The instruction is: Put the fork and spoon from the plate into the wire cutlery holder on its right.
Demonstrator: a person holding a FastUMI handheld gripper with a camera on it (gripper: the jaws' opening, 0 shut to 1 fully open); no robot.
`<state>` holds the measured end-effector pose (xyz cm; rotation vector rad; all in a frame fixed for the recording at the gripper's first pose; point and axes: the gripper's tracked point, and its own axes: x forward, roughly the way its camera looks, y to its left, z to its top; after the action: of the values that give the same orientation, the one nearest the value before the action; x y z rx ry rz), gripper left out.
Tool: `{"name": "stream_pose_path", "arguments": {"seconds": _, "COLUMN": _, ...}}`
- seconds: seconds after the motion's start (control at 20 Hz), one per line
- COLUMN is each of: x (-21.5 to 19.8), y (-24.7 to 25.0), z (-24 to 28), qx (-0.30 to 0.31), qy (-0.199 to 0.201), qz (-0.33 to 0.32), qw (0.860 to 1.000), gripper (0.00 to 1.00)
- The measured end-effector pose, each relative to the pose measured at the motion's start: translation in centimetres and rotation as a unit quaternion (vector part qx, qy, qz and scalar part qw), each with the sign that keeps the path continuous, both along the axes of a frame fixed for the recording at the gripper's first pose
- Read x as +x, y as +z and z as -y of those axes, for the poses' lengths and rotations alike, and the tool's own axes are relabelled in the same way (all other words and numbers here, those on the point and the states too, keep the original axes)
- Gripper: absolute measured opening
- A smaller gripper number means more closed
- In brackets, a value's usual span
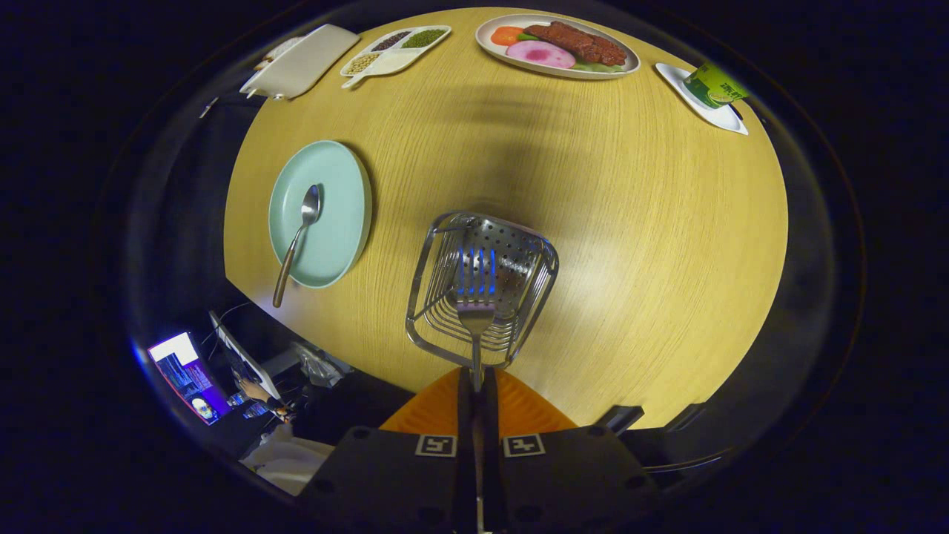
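My gripper (475, 386) is shut on the handle of a steel fork (475, 297), whose tines point forward over the open top of the wire cutlery holder (534, 256). The holder stands on the round wooden table (630, 222) just ahead of my orange fingers (437, 411). To its left lies a pale green plate (337, 215) with a spoon (300, 233) on it, bowl away from me and handle reaching past the plate's near rim.
At the table's far edge sit a white oval plate of food (557, 46), a divided dish of beans (394, 50), a white tray (300, 61) and a green can on a white dish (712, 90). Below the table's left edge is a laptop (237, 360) and a lit screen (185, 374).
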<state>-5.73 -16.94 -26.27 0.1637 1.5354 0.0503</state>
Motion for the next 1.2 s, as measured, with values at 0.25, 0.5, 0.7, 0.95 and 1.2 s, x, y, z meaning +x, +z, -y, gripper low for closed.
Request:
{"name": "stream_pose_path", "arguments": {"seconds": 0.25, "x": 0.8, "y": 1.8, "z": 0.5, "qx": 0.022, "qy": -0.023, "qz": 0.036, "qw": 0.999, "gripper": 0.37}}
{"name": "stream_pose_path", "arguments": {"seconds": 0.5, "x": 2.4, "y": 5.8, "z": 0.4, "qx": 0.05, "qy": -0.08, "qz": 0.128, "qw": 0.987, "gripper": 0.99}}
{"name": "stream_pose_path", "arguments": {"seconds": 0.7, "x": 3.2, "y": 9.4, "z": -1.2, "qx": 0.072, "qy": -0.123, "qz": 0.207, "qw": 0.968, "gripper": 0.99}}
{"name": "stream_pose_path", "arguments": {"seconds": 0.95, "x": 4.0, "y": 12.7, "z": -2.9, "qx": 0.048, "qy": -0.146, "qz": 0.309, "qw": 0.938, "gripper": 0.99}}
{"name": "stream_pose_path", "arguments": {"seconds": 1.2, "x": 4.4, "y": 14.9, "z": -5.0, "qx": -0.003, "qy": -0.134, "qz": 0.398, "qw": 0.908, "gripper": 0.99}}
